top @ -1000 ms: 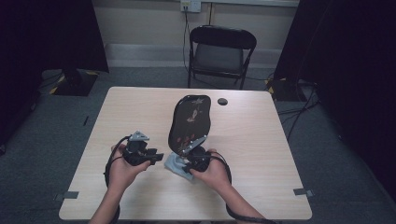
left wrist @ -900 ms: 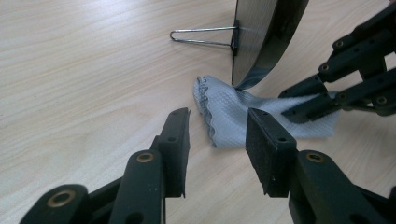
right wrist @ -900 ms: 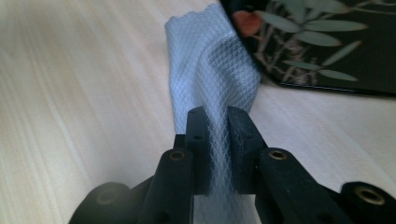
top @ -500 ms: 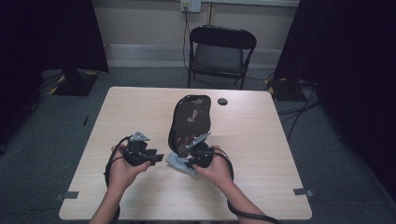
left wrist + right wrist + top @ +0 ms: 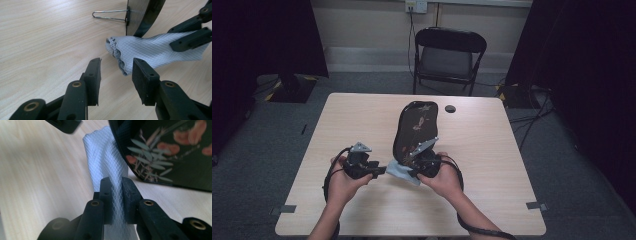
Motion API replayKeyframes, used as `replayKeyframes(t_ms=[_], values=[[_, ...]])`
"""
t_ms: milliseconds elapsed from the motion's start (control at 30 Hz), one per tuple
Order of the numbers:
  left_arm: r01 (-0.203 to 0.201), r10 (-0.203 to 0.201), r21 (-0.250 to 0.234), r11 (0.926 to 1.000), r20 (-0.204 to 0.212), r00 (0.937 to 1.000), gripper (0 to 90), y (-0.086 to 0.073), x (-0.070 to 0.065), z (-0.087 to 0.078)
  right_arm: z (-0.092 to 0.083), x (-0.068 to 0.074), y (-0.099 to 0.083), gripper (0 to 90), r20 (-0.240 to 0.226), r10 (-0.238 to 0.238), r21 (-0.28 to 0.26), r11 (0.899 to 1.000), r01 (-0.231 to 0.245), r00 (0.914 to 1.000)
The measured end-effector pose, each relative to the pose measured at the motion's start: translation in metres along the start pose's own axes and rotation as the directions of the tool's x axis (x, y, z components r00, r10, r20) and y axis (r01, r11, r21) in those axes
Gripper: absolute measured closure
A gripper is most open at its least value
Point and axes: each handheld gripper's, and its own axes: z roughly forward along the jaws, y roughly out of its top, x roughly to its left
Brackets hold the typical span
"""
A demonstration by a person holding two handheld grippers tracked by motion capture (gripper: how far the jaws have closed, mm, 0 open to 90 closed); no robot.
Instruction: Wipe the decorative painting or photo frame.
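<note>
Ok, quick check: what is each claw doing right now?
Left claw: open, holding nothing, beside the pale blue quilted cloth.
Right claw: shut on that cloth.

Both forearms in from bottom edge of high view, hands close together at near side of table. Left gripper [image 5: 116, 72] held low and about level, jaws apart w/ nothing between pads, aimed toward right one. Right gripper [image 5: 117, 195] jaws clamped tight on thin cloth, hand wrapped round its body
</note>
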Motion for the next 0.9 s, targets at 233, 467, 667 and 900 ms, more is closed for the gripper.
replayKeyframes(t_ms=[233,467,667,900], values=[[-0.002,0.002,-0.002,1.0,0.003,1.0,58.8,0.0,0.001,-0.002,-0.016,0.007,0.013,80.6,0.019,-0.032,-0.023,0.999,0.033,0.9993],[0.001,-0.001,-0.004,1.0,0.003,1.0,58.7,0.0,0.001,-0.006,-0.038,0.015,0.03,80.6,0.039,-0.058,-0.053,0.997,0.06,0.9976],[0.003,-0.003,0.005,1.0,0.002,1.0,58.5,-0.001,0.0,-0.006,-0.053,0.02,0.047,80.6,0.047,-0.067,-0.094,0.993,0.071,0.9967],[-0.006,0.006,0.005,1.0,0.006,1.0,58.4,0.0,-0.001,-0.004,-0.079,0.015,0.071,80.6,0.068,-0.069,-0.141,0.987,0.078,0.9953]])
